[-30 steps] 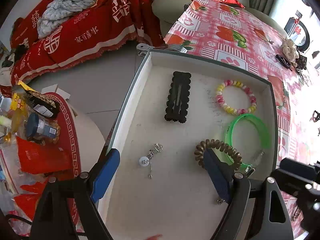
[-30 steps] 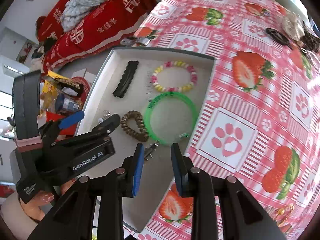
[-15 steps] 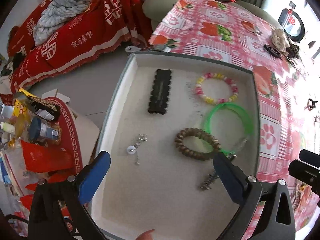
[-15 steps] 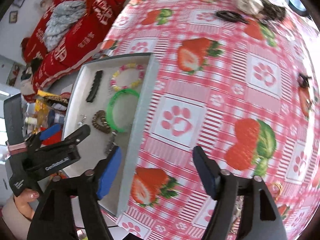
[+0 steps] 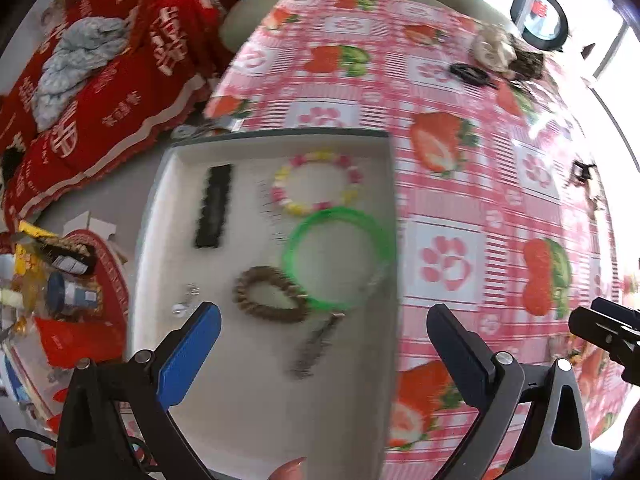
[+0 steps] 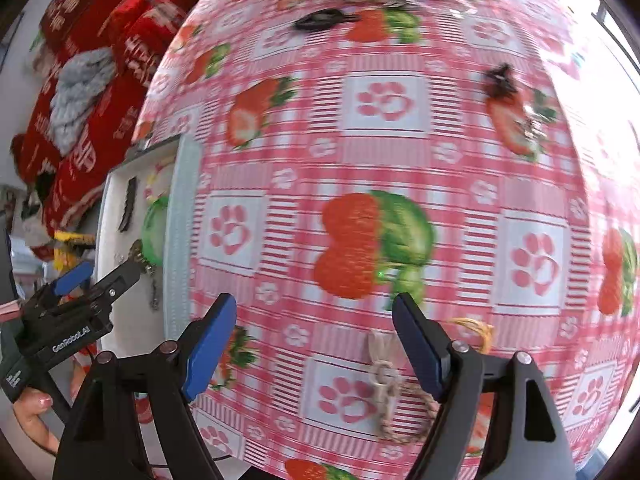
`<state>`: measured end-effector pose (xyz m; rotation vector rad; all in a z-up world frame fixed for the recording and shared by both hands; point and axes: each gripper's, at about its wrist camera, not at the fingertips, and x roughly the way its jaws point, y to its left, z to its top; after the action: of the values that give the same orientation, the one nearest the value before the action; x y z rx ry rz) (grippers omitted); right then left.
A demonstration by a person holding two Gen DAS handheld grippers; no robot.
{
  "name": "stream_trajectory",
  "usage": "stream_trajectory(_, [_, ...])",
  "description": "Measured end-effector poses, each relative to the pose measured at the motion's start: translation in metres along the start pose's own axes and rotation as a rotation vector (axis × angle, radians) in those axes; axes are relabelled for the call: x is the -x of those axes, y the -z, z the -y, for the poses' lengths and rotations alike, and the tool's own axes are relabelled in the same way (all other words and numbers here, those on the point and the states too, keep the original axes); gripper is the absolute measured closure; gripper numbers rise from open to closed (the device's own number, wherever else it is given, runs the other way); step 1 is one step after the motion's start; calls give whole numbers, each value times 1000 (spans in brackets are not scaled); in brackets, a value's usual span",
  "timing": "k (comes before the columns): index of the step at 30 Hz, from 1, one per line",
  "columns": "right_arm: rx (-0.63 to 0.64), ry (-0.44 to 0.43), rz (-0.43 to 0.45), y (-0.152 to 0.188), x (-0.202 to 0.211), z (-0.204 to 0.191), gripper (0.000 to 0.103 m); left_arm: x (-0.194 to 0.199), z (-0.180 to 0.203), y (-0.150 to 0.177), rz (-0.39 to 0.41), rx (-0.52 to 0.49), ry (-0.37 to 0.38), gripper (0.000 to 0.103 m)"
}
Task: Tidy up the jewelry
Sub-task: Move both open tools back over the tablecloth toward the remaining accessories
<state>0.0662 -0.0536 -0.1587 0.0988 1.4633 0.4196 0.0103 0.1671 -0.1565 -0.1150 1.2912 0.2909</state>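
Observation:
A white tray (image 5: 248, 412) lies at the table's left edge. In it are a black hair clip (image 5: 214, 210), a pink-yellow bead bracelet (image 5: 316, 182), a green bangle (image 5: 334, 258), a brown coil hair tie (image 5: 268, 296), a small metal chain piece (image 5: 314, 350) and a small earring (image 5: 186, 300). My left gripper (image 5: 324, 352) is open and empty above the tray's near right part. My right gripper (image 6: 316, 344) is open and empty over the tablecloth, above a beige braided bracelet (image 6: 390, 392). The tray (image 6: 182, 240) shows at the left of the right wrist view.
The table has a pink strawberry-and-paw cloth (image 6: 380, 160). More pieces lie on it: a black hair clip (image 6: 320, 20), a small dark claw clip (image 6: 500, 78), a yellow cord piece (image 6: 476, 330), and a pile of accessories (image 5: 500, 50) at the far end. A red sofa (image 5: 100, 80) stands left.
The right gripper opened, letting the chain piece lie in the tray, and swung right over the tablecloth. The left gripper drew back and turned right, staying open.

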Motion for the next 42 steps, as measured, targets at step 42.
stream_trajectory(42, [-4, 206, -14, 31, 14, 126, 0, -27, 171, 48, -160, -279, 177, 0])
